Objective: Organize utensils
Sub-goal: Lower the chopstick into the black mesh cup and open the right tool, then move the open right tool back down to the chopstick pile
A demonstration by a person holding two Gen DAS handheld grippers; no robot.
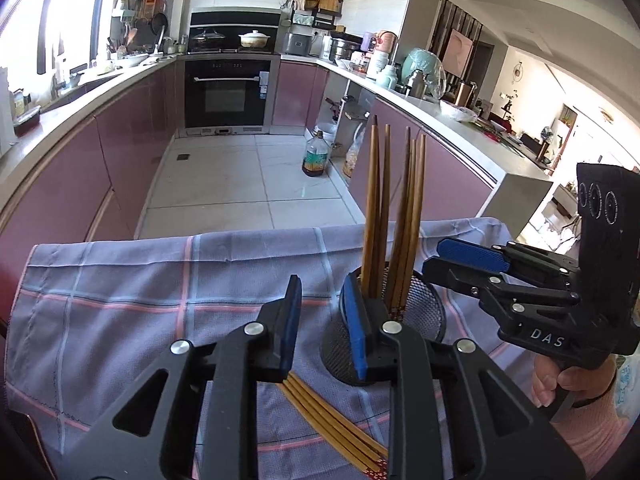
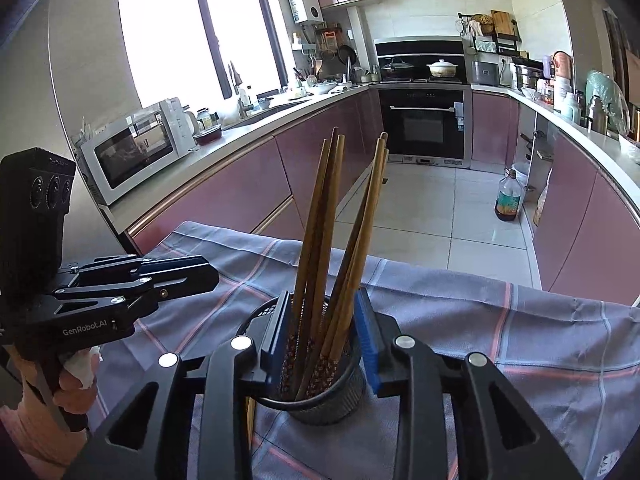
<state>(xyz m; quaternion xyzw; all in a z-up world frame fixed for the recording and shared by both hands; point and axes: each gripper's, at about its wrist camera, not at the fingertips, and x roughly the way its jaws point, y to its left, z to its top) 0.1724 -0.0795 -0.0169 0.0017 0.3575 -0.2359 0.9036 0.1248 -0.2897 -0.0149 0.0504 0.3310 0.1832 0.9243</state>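
Observation:
A black mesh utensil cup (image 2: 320, 396) stands on a checked cloth and holds several upright brown chopsticks (image 2: 320, 240). My right gripper (image 2: 324, 340) is open, its blue pads on either side of the chopsticks above the cup's rim. In the left wrist view the cup (image 1: 416, 320) stands right of my left gripper (image 1: 324, 328), which is open and empty. Several more chopsticks (image 1: 332, 428) lie flat on the cloth below the left gripper. The right gripper (image 1: 472, 264) reaches over the cup from the right.
The checked cloth (image 1: 140, 300) covers the table, whose far edge drops to a tiled kitchen floor. Pink cabinets and counters line both sides. An oil bottle (image 1: 316, 156) stands on the floor. A microwave (image 2: 136, 152) sits on the left counter.

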